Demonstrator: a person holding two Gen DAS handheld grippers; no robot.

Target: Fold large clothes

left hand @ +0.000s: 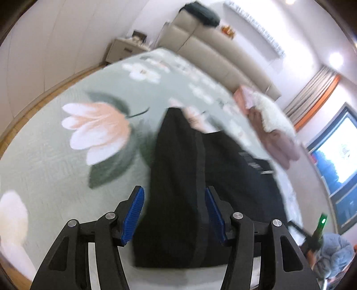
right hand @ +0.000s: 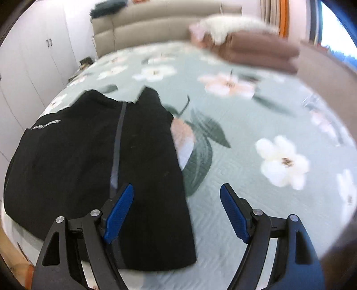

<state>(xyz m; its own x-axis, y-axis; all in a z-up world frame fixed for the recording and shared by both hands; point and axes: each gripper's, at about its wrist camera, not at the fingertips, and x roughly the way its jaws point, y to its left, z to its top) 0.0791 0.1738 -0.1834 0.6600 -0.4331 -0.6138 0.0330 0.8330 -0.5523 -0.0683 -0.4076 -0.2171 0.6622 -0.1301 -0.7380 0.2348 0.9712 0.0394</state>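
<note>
Left gripper (left hand: 174, 215), black frame with blue ribbed pads, jaws wide apart, holding nothing; it hovers over the near end of the black garment with a grey lengthwise stripe (left hand: 178, 178), which fills the gap between the pads. Contact between pads and fabric cannot be told, both views being motion-blurred. Right gripper (right hand: 177, 212), same build, also spread wide and empty; its left pad (right hand: 118, 214) sits over the garment's right portion (right hand: 142, 156), its right pad (right hand: 233, 215) over bare bedcover. The garment lies flat on the pale green quilted bedcover printed with white and pink flowers (right hand: 256, 125), long axis running away from both cameras, near end close to the bed's near edge. In the right wrist view the grey stripe (right hand: 118, 142) runs lengthwise down the fabric, and small white lettering (right hand: 45, 125) shows near the garment's left side. At the far side of the bed rests a stack of folded brown cloth (right hand: 261, 53) with a white fluffy piece (right hand: 232, 25) on top, well apart from the black garment. Behind the bed: a beige padded headboard (left hand: 214, 44) with a dark folded item (left hand: 200, 13) on it. White wardrobe doors (right hand: 33, 55) stand to the left; a small pale nightstand (left hand: 125, 50) is beside the headboard. Window with orange-edged curtain (left hand: 312, 98) at right in the left wrist view.
</note>
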